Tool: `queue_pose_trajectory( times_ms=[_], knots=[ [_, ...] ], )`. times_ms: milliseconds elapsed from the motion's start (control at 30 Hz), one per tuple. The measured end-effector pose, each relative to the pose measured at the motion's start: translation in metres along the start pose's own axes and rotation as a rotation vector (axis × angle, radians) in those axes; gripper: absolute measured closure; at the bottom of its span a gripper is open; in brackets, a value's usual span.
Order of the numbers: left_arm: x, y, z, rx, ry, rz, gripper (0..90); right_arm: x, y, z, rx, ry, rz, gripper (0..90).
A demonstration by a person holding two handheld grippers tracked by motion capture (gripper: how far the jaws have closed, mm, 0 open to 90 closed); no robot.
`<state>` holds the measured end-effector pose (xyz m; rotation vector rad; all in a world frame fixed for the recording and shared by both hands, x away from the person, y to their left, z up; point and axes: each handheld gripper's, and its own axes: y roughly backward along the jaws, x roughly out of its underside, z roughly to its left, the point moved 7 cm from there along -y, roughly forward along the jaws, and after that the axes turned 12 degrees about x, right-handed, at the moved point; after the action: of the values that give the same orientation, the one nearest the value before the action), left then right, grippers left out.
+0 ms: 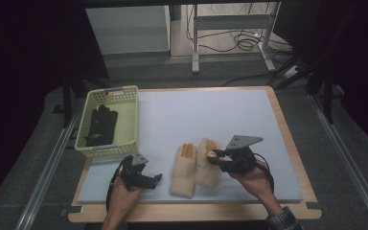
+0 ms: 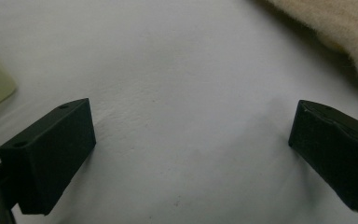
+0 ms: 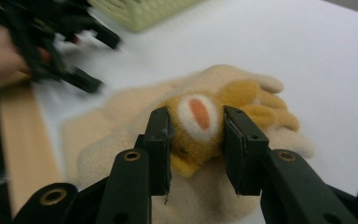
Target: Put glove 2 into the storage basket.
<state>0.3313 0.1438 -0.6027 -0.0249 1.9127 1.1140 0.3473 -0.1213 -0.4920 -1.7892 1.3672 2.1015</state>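
Right gripper view: the right gripper (image 3: pixel 196 135) is clamped on the orange-and-white patch of a fleecy cream mitten (image 3: pixel 214 100), which lies with its mate (image 1: pixel 184 170) near the front of the grey mat (image 1: pixel 211 110). Judged light, soft and limp; it should sag, so a bunched fold gives the surest hold. The left gripper (image 2: pixel 191 154) stands wide and empty over the mat, beside the basket (image 1: pixel 109 123).

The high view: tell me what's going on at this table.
A person works a gripper in each hand on a white mat. The right gripper has its jaws closed on the orange part of one cream glove; a second cream glove lies beside it. The left gripper sits open, holding nothing. A black glove already lies in the green basket.
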Motion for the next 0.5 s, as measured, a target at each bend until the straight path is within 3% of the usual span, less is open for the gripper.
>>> queue_pose_trajectory(
  times_ms=[100,133,233,400,433,500],
  knots=[
    [0.000,0.000,0.000,-0.001,-0.004,0.004,0.8,-0.016,-0.006,0.018,-0.041,0.000,-0.003,63.4],
    [0.000,0.000,0.000,-0.001,-0.004,0.004,0.9,-0.016,-0.006,0.018,-0.041,0.000,-0.003,63.4],
    [0.000,0.000,0.000,-0.001,-0.001,0.000,0.9,-0.023,-0.028,0.037,-0.042,0.036,0.015,63.0],
    [0.000,0.000,0.000,-0.001,-0.004,-0.002,1.0,-0.004,-0.065,0.049,-0.011,0.022,0.086,59.6],
    [0.000,0.000,0.000,-0.001,-0.001,-0.003,1.0,0.000,-0.070,0.050,-0.009,0.011,0.095,56.7],
    [0.000,0.000,0.000,-0.001,-0.001,-0.003,1.0,0.012,-0.080,0.054,0.002,-0.012,0.126,42.3]
  ],
)
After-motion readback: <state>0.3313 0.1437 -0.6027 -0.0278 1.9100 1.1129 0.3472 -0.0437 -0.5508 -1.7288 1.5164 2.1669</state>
